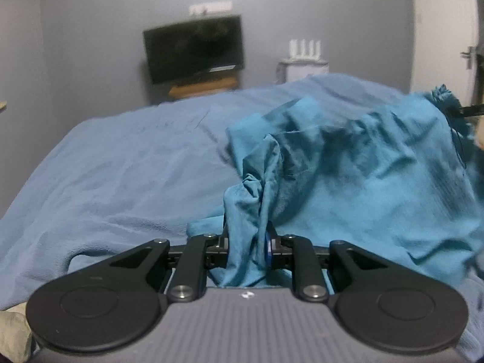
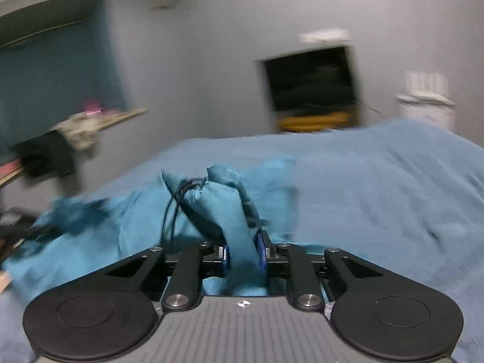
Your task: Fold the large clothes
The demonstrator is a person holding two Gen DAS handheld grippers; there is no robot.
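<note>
My left hand-held gripper (image 1: 246, 249) pinches a bunched edge of the teal garment (image 1: 348, 175), which drapes ahead and rightward over the bed (image 1: 121, 166). My right hand-held gripper (image 2: 243, 255) clamps another thick wad; such bulky, uneven bites could slip, and the fold would go crooked.

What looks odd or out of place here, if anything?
The teal garment is bunched and crumpled, not flat, on the blue bedspread. The left gripper and the right gripper each pinch a wad. A thin black cord crosses it.
</note>
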